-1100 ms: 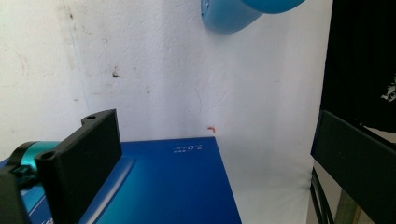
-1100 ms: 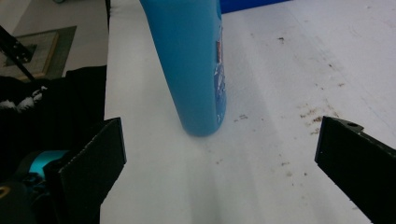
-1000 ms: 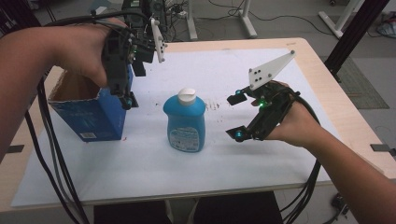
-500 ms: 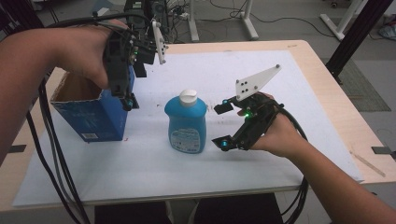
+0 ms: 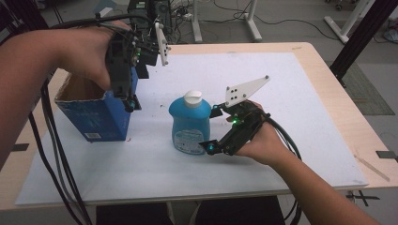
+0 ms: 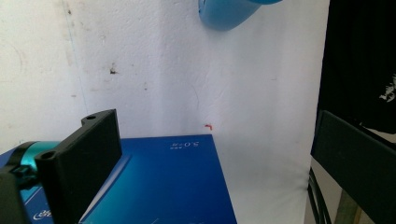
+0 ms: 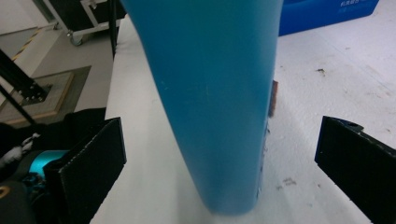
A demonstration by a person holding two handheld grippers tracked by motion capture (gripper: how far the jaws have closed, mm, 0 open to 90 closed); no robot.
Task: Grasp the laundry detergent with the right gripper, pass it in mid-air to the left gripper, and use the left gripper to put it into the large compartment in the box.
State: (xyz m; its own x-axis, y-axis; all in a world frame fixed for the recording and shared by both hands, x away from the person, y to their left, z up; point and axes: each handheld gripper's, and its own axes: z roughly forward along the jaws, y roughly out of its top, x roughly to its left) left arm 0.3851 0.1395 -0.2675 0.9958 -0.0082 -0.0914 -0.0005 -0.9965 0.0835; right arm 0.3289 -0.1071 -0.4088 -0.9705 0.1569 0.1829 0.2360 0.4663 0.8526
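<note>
A blue bottle (image 5: 189,126) with a white cap (image 5: 193,98) stands upright mid-table on the white mat. My right gripper (image 5: 210,130) is open at the bottle's right side, one jaw on either side of its body without touching. In the right gripper view the blue bottle (image 7: 215,93) rises between the two spread jaws of the gripper (image 7: 222,121). An open-topped blue box (image 5: 96,112) stands at the left. My left gripper (image 5: 130,91) hangs open over the box's right wall. In the left gripper view its jaws (image 6: 215,121) stand wide apart above the box's blue face (image 6: 163,186), with the bottle's base (image 6: 231,11) at the top.
The white mat (image 5: 291,93) covers most of the wooden table (image 5: 356,122). Black cables (image 5: 56,154) trail down from the left hand over the front left edge. A black post (image 5: 361,35) stands beyond the right corner. The blue box (image 7: 327,14) lies behind the bottle in the right gripper view.
My right gripper has moved left across the mat until its open jaws straddle the bottle. The left gripper and box have stayed put.
</note>
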